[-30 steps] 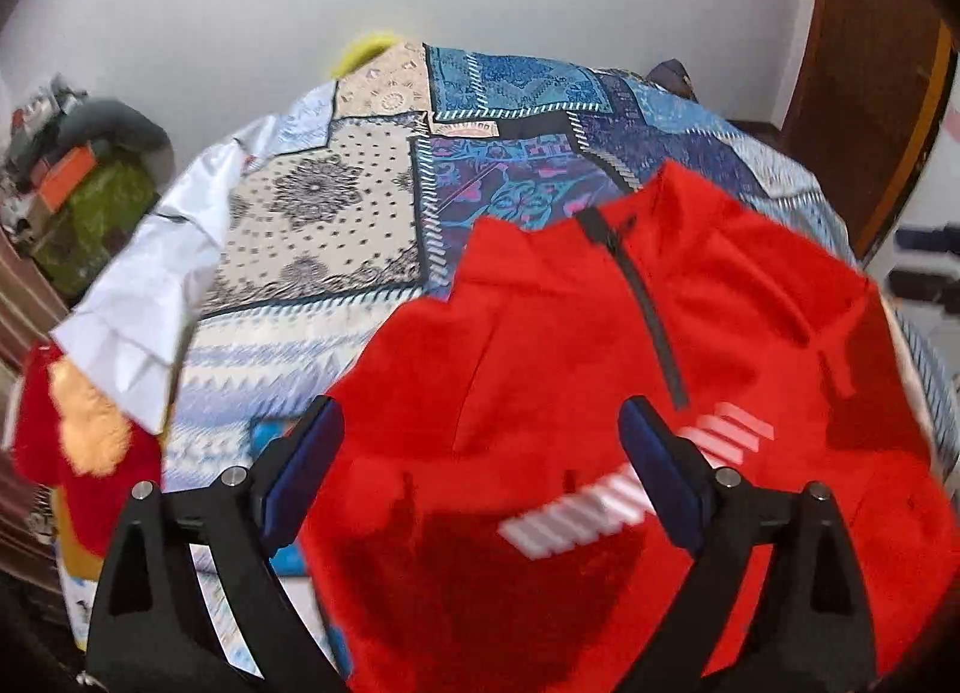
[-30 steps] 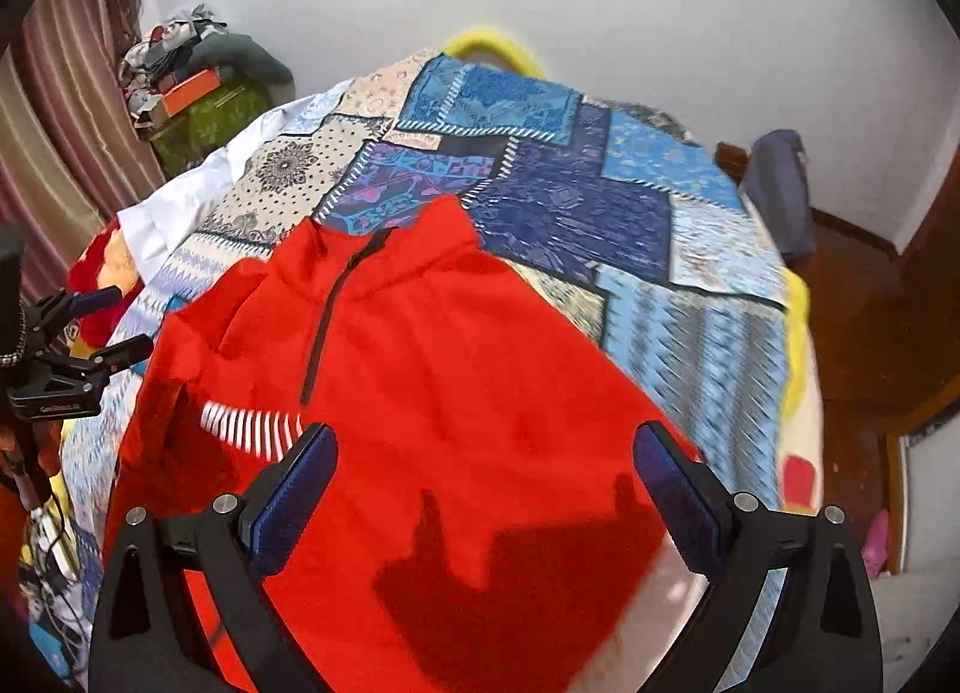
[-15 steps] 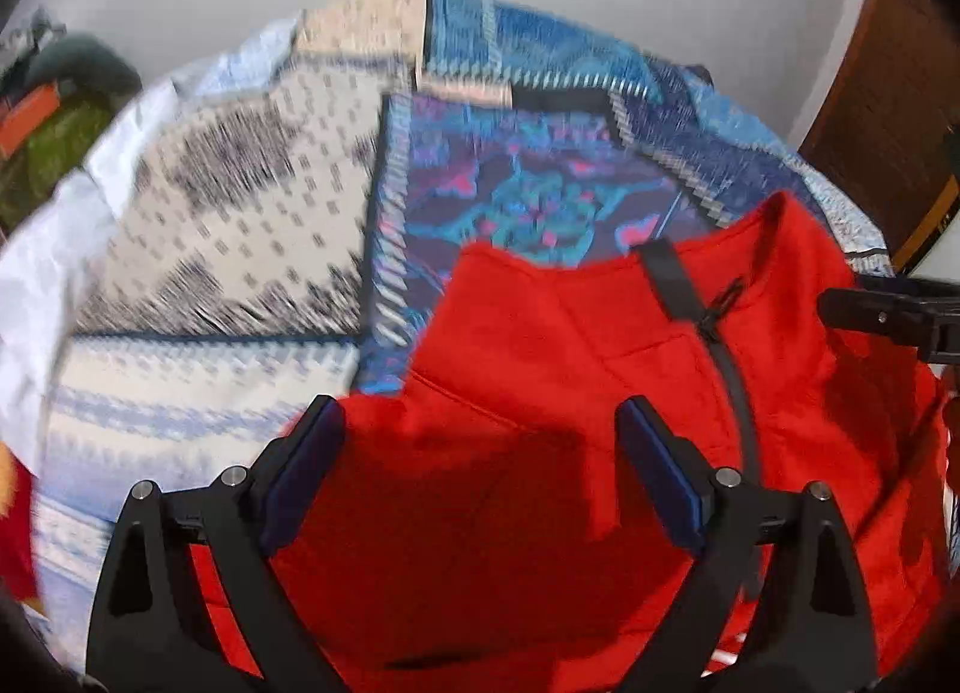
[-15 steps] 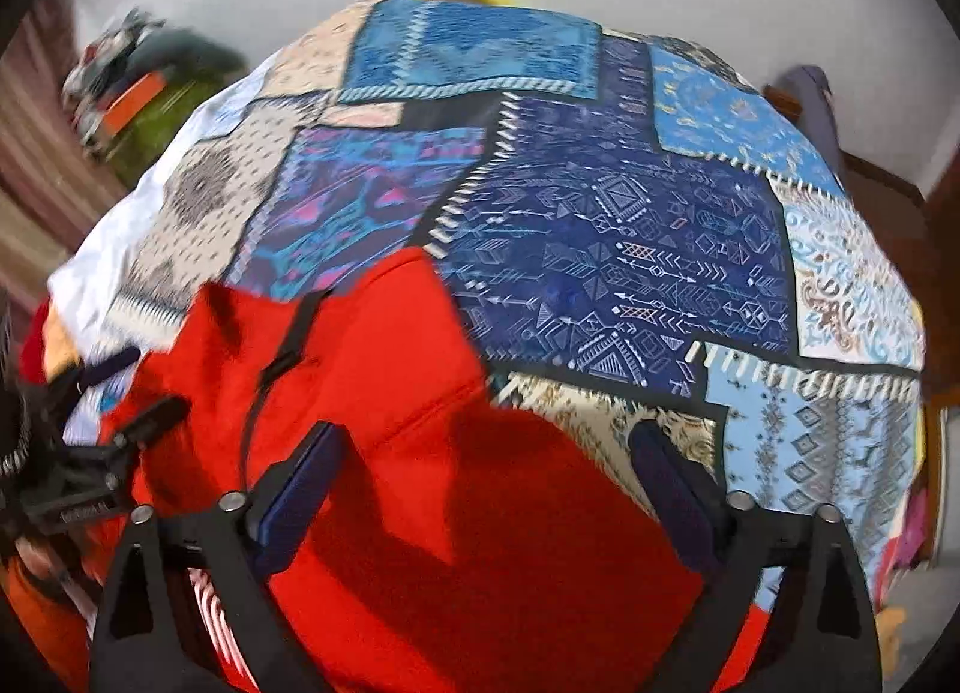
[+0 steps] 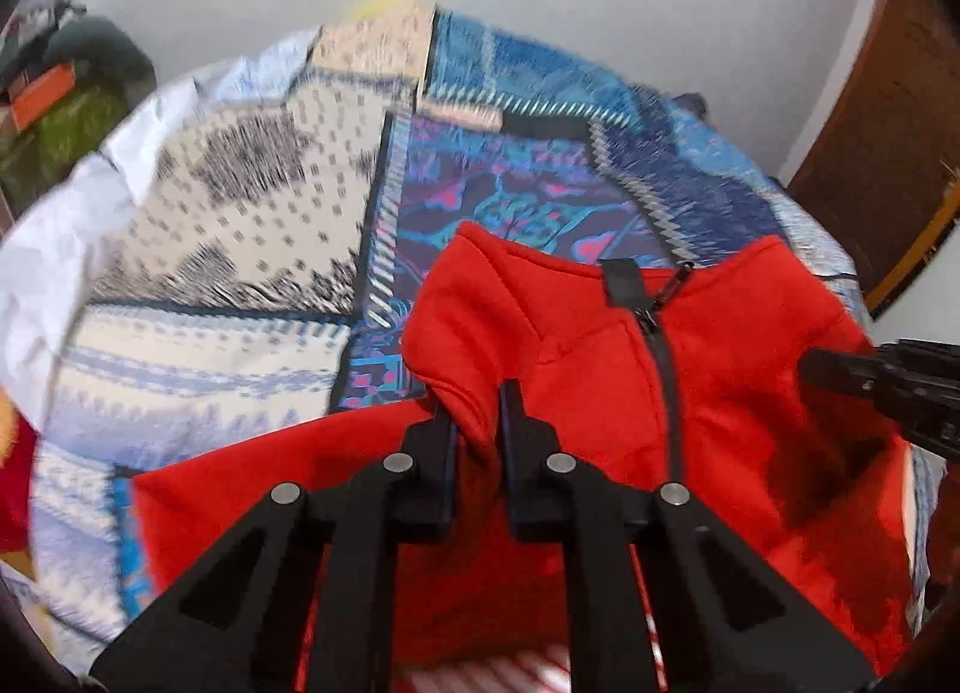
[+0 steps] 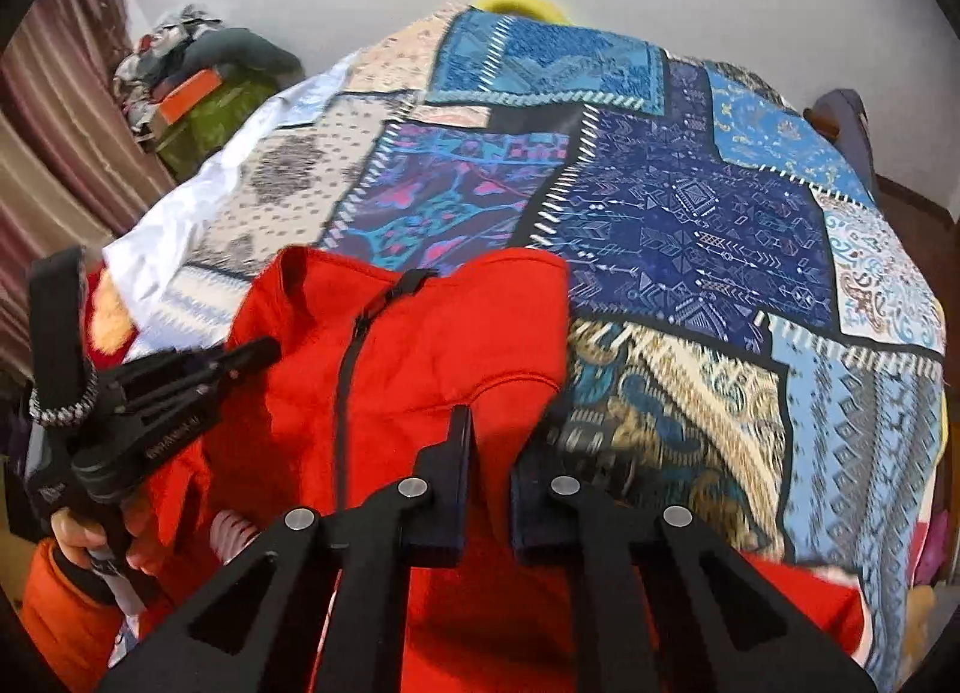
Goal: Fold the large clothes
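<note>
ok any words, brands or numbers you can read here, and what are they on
Nothing is readable.
White print on the left claw body: too small and blurred to read.
White mark on its handle: blurred too.
Red top: white stripes only, no letters.

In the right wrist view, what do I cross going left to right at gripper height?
left gripper → red pullover → right gripper → patchwork bedspread
</note>
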Available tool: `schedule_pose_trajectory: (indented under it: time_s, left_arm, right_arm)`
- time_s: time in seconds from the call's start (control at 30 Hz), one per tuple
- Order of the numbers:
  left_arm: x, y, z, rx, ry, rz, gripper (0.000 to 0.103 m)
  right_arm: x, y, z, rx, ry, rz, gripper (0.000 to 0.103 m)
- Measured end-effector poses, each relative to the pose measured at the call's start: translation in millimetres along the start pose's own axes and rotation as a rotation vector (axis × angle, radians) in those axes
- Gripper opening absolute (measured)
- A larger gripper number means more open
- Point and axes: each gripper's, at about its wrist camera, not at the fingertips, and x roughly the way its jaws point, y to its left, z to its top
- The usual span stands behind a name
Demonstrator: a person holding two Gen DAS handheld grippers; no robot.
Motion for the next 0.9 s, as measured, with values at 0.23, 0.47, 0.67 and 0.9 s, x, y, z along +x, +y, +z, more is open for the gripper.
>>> schedule_pose_trajectory:
  time_s: [0.23,0.47,0.67,0.9]
  left_arm:
    - [-87,-19,-40,0.100,-0.055,-0.008,0.011]
    - [-122,-27,-94,0.098,-0.018,-0.021,0.008]
    - [-135,-26,-146,0.069,0.038,-0.034,0.008]
    - [-142,-20,-205,0.074,0.108,-0.016,0.008]
  right_arm:
    - [-67,34,-42,-0.068,-0.057,0.005,0.007]
    - [-102,52,-108,-0.084,-0.023,0.010,0.007]
    - [-113,65,-163,-0.104,0.034,-0.014,0.007]
    - [-118,62,-213,-0.081,0.100,0.019,0.007]
